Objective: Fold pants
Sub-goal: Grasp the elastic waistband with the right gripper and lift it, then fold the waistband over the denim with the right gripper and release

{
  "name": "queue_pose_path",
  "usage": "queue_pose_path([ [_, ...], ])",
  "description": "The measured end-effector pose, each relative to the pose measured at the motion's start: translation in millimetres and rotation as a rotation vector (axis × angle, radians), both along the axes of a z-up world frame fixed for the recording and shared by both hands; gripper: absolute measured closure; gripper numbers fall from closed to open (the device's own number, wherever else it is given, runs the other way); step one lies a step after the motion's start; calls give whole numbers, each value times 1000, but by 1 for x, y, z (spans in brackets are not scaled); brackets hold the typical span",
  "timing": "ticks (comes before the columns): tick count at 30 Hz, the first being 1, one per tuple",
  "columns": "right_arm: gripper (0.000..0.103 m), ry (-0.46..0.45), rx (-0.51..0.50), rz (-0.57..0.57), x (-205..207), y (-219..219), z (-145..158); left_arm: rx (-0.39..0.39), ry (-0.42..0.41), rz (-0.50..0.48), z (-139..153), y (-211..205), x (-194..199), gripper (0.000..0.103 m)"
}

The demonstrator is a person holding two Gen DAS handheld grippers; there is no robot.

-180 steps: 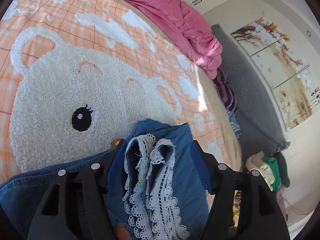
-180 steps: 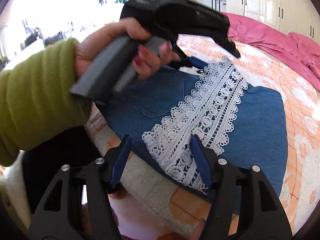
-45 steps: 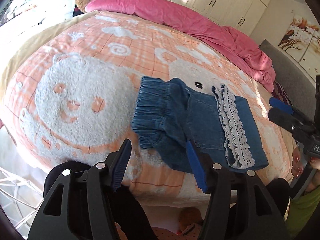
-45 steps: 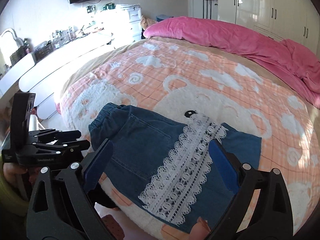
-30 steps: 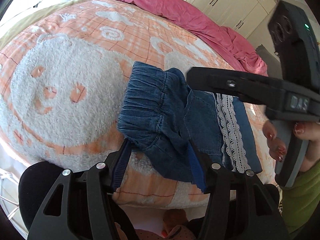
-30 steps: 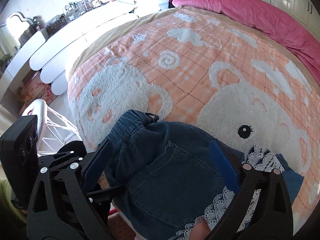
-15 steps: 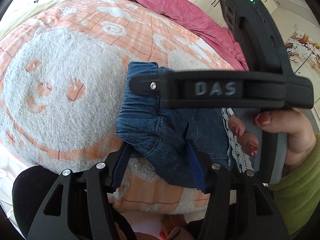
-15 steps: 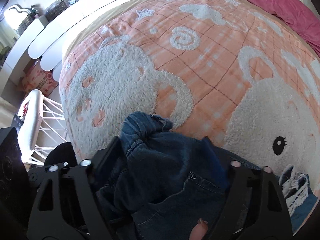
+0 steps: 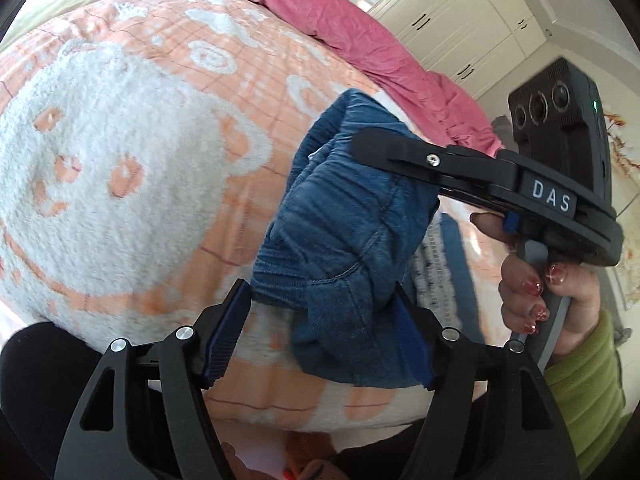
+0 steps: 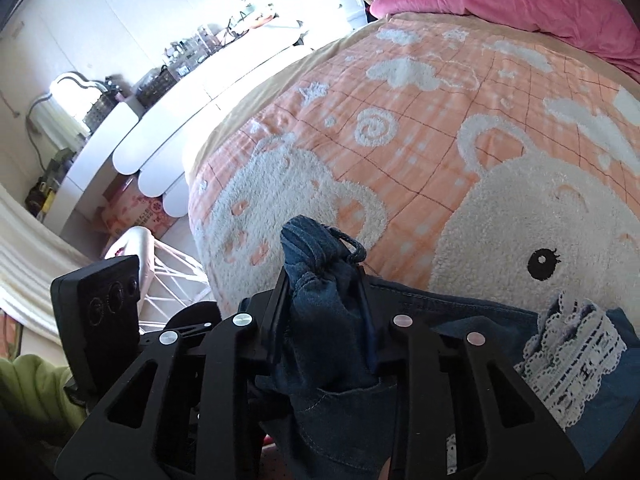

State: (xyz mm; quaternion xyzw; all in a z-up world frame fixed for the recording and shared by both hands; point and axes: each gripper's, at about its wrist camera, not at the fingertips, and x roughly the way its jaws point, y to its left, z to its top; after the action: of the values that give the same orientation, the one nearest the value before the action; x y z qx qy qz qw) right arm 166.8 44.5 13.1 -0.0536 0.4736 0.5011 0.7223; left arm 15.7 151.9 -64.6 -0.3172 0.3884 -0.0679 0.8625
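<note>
Blue denim pants (image 9: pixel 344 232) with a white lace trim (image 10: pixel 576 364) lie near the front edge of the orange bear blanket (image 9: pixel 120 168). My right gripper (image 10: pixel 324 316) is closing on the bunched elastic waistband, and the pads press on the cloth. In the left wrist view the right gripper (image 9: pixel 360 140) reaches in from the right and holds the waistband raised off the blanket. My left gripper (image 9: pixel 320 328) is opening. A denim fold hangs between its blue pads (image 9: pixel 224 332), which do not clamp it.
A pink duvet (image 9: pixel 340 28) lies along the far side of the bed, with white wardrobes (image 9: pixel 460 12) behind. A white scalloped dresser (image 10: pixel 160 136) and a white wire rack (image 10: pixel 168 272) stand beside the bed. A hand in a green sleeve (image 9: pixel 580 380) holds the right tool.
The right gripper swung in over the waistband, closed on it and bunched it upward. The left gripper's jaws widened around the denim fold.
</note>
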Motion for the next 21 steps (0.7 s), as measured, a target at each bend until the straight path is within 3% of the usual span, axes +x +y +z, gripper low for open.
queue_pose_path([
  [6,81,-3,66,-47,3,-41,17,-90,-9,-46,13,-17,5,37],
  [21,81,-63,130,-203,21,-143,39,64,-71,-165,53,-105,35,39],
])
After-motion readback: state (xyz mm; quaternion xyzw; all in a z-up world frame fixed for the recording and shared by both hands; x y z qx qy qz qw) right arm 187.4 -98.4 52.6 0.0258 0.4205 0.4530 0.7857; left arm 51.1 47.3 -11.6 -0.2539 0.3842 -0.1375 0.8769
